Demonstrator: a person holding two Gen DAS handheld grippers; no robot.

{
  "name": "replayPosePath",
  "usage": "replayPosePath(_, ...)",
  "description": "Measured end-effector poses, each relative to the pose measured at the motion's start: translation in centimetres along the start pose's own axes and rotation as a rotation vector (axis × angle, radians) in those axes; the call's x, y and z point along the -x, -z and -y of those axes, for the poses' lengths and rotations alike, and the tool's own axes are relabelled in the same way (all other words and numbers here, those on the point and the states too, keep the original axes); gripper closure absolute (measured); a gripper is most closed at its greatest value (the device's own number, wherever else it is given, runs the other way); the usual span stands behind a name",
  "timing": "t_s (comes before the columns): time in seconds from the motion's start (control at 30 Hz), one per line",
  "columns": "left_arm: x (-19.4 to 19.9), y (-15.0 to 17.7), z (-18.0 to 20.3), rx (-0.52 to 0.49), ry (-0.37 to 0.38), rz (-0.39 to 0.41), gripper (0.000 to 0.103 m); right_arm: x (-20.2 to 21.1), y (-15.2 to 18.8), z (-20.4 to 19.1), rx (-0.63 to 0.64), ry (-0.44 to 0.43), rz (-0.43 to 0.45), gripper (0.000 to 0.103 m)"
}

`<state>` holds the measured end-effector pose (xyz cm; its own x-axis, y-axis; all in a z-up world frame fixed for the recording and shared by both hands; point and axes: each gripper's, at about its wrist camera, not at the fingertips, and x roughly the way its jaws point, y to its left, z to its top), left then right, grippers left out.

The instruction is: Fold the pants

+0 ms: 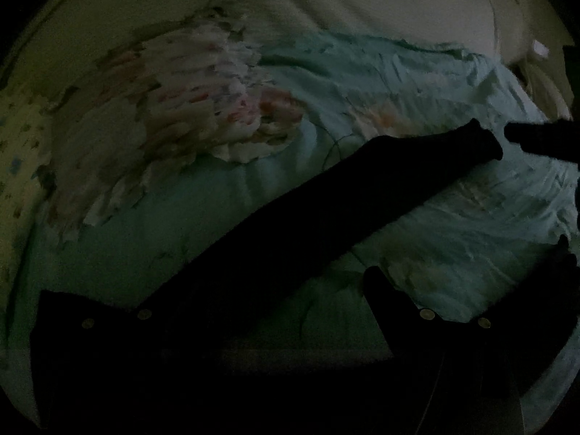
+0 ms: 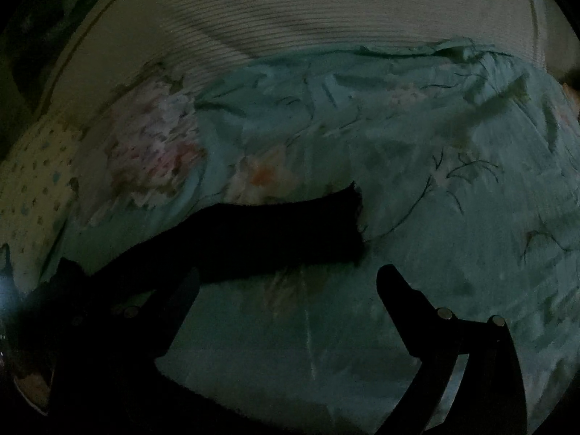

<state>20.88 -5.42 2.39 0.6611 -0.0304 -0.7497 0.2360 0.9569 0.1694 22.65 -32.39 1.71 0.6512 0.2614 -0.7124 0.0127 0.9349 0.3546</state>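
Dark pants lie on a teal floral bedspread, one leg stretching up to the right to its cuff. In the left wrist view my left gripper is open, its fingers wide apart; the left finger merges with the dark cloth, so I cannot tell contact. In the right wrist view the pant leg lies across the left, its cuff at centre. My right gripper is open just below the leg, its left finger overlapping the cloth. The scene is very dark.
A pale ribbed sheet covers the bed beyond the bedspread. A dotted pillow lies at the left. A second dark cloth end shows at the right edge of the left wrist view.
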Motion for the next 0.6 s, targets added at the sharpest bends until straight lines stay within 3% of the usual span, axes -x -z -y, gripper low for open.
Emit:
replayPosePath(0.37, -4.8, -2.3, -0.5, -0.032, 0.032, -0.076, 0.015, -3.8, -3.7, 3.4, -0.081, -0.014, -0.028, 0.008)
replayPosePath(0.47, -5.6, -2.6, -1.1, -0.018, 0.043, -0.092, 0.016, -5.4, -4.4, 4.3, -0.101, -0.022, -0.063, 0.021)
replayPosePath(0.53, -6.5, -2.6, -1.4, -0.01, 0.063, -0.118, 0.018, -6.5, -4.7, 4.9, -0.115, -0.018, -0.092, 0.04)
replayPosePath(0.57, -6.9, -2.5, -1.6, -0.008, 0.071, -0.129, 0.023, -7.0, -4.7, 5.1, -0.12, -0.023, -0.109, 0.044)
replayPosePath(0.6, -7.1, -2.3, -1.7, -0.009, 0.082, -0.134, 0.027, -7.4, -4.8, 5.2, -0.12, -0.026, -0.12, 0.054)
